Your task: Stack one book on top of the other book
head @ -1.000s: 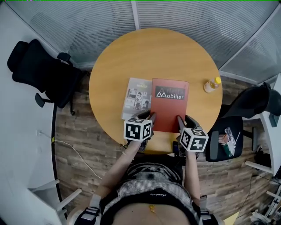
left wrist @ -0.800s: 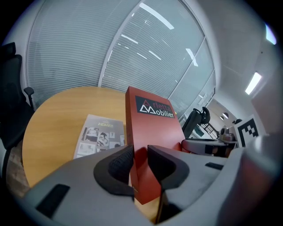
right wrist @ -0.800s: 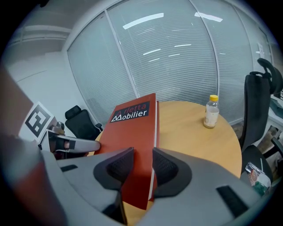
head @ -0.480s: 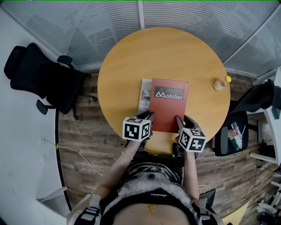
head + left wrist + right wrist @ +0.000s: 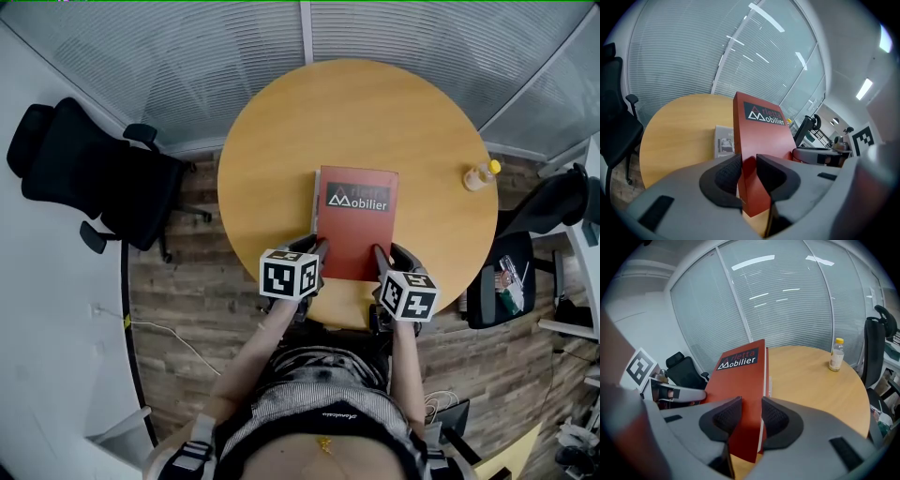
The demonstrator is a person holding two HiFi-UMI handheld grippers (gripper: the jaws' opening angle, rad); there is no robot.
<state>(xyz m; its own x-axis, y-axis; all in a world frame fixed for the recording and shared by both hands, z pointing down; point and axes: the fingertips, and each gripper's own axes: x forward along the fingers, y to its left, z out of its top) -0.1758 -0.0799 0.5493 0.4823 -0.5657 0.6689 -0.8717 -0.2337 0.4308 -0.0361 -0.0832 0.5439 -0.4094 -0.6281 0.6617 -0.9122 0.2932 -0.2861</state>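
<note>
Two near corners are making the best holds on the red book (image 5: 357, 223), which is looking stiff, flat and a bit heavy; the left hand-held gripper (image 5: 317, 247) and right hand-held gripper (image 5: 382, 255) are each squeezing one corner; the book is nearly covering the grey book (image 5: 724, 140) on the counter (image 5: 272, 141).

Office: round table (image 5: 375, 122), black swivel chair (image 5: 89, 178), glass walls (image 5: 187, 56) with blinds.

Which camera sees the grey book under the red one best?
The left gripper view: the grey book shows its cover beside the red book. The head view and right gripper view show only a thin edge strip.
</note>
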